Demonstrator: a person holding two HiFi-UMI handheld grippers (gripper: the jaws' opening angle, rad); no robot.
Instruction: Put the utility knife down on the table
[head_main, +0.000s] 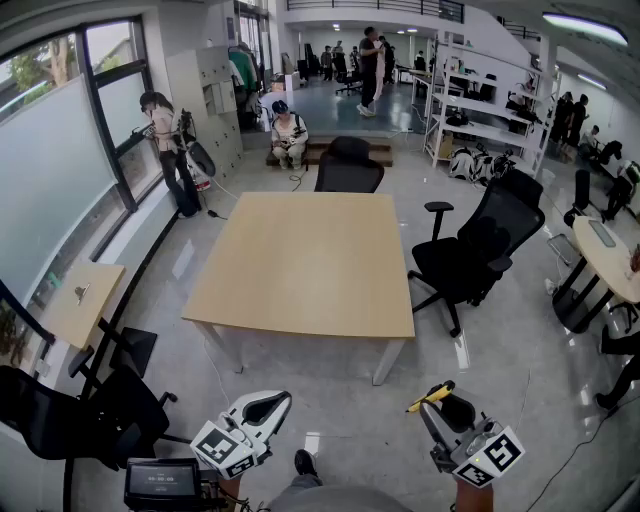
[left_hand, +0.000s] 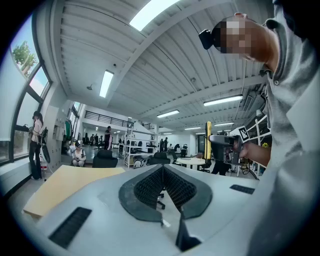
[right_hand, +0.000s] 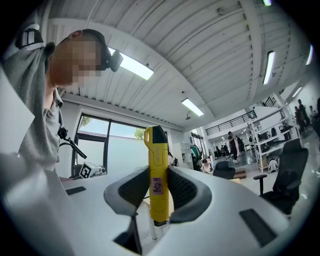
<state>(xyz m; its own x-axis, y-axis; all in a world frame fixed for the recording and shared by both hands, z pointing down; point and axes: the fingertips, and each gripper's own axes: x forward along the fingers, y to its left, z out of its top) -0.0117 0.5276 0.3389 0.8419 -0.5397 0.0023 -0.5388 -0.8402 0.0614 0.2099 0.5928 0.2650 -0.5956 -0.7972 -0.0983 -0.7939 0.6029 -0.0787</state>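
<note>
- utility knife (right_hand: 156, 170): smooth yellow plastic, slight sheen
- table (head_main: 300, 265): pale wood top, matt
- left gripper (left_hand: 162, 169) pads (left_hand: 145, 189): black, ribbed, matt
- floor (head_main: 480, 370): grey, glossy

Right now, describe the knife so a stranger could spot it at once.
Start at the big tan table; the two grippers hover short of its near edge. The knife sits clamped in the right gripper: slim, yellow, black-tipped, while the left gripper is shut and empty.
</note>
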